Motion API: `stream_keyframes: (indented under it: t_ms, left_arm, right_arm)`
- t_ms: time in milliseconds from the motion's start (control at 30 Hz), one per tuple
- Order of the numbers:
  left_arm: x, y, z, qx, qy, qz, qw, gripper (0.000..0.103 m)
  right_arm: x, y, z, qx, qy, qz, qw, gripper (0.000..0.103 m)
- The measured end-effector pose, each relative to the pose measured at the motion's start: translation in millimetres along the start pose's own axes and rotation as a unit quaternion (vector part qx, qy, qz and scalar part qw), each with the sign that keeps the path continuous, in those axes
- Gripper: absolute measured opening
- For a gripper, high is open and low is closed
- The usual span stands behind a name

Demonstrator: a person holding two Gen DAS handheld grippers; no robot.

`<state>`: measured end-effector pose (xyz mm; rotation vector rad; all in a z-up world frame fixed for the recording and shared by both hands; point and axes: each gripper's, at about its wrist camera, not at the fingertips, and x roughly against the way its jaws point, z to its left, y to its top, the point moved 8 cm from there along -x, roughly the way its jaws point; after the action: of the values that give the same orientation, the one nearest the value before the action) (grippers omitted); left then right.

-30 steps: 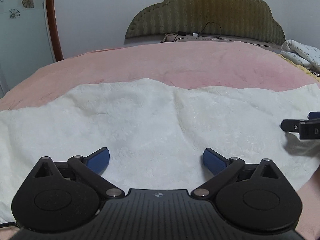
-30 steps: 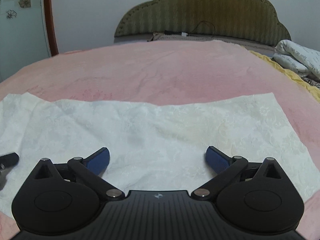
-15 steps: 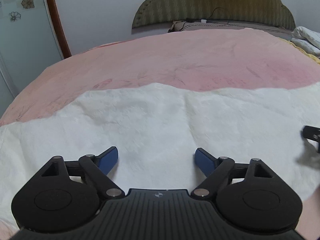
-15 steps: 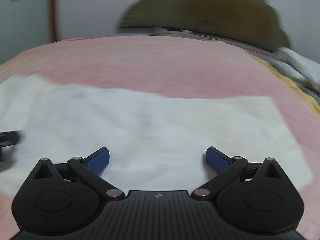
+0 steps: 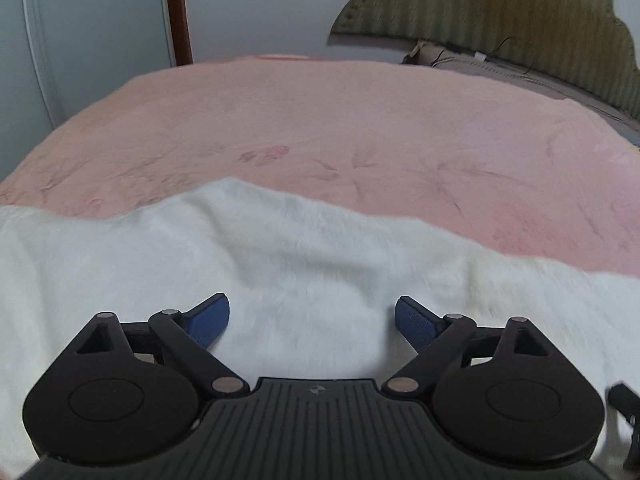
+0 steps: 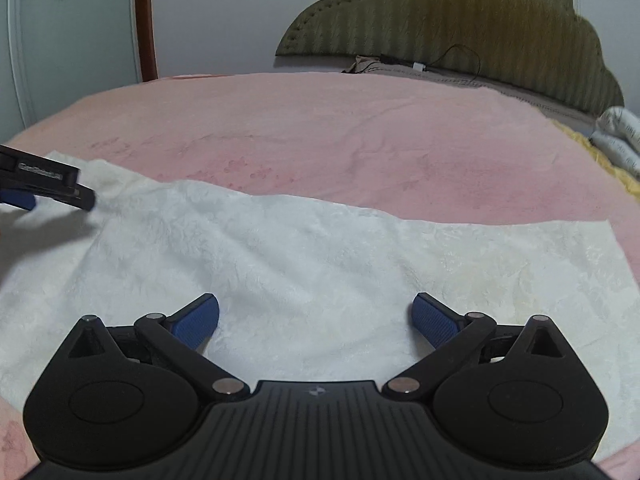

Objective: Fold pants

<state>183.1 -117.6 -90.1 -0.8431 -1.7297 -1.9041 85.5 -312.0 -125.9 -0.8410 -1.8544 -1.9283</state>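
Note:
White textured pants lie spread flat across a pink bed; they also show in the right wrist view. My left gripper is open and empty, low over the pants near their left part. My right gripper is open and empty, low over the right part. The left gripper's fingers show at the left edge of the right wrist view, over the cloth's far left corner. A bit of the right gripper shows at the lower right of the left wrist view.
The pink blanket covers the bed beyond the pants. An olive padded headboard with a cable stands at the back. Folded white bedding lies at the far right. A wall and a brown door frame are on the left.
Both grippers have swung to the left over the pants. The left gripper now shows higher in the right wrist view. Both stay open.

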Motion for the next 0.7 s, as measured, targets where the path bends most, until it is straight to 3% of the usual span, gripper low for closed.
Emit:
stream_keyframes:
  t_ms: [100, 167, 233, 333, 467, 533, 700]
  left_arm:
    - [25, -22, -14, -0.031, -0.034, -0.025, 0.9986, 0.095]
    - [25, -35, -22, -0.058, -0.016, -0.032, 0.9977, 0.098]
    - [19, -41, -25, -0.079, 0.012, -0.068, 0.9945, 0.102]
    - [29, -41, -27, -0.080, 0.000, -0.067, 0.9945, 0.099]
    - [52, -50, -42, -0.044, -0.082, -0.073, 0.9930, 0.101]
    - [55, -57, -60, -0.041, -0.111, -0.064, 0.9910, 0.103]
    - [40, -72, -82, -0.085, -0.090, -0.061, 0.9904, 0.103]
  right_arm:
    - [21, -11, 4, -0.005, 0.004, -0.015, 1.000, 0.103]
    - [16, -18, 1, -0.008, 0.015, -0.002, 1.000, 0.103]
    - [10, -14, -8, -0.025, 0.020, 0.000, 0.999, 0.103]
    - [3, -7, -21, -0.025, 0.003, 0.006, 1.000, 0.103]
    - [27, -11, -51, 0.000, -0.091, 0.000, 0.996, 0.103]
    - [27, -19, -74, 0.006, -0.115, 0.020, 0.993, 0.103]
    - [19, -32, -130, -0.094, -0.052, -0.011, 0.994, 0.103]
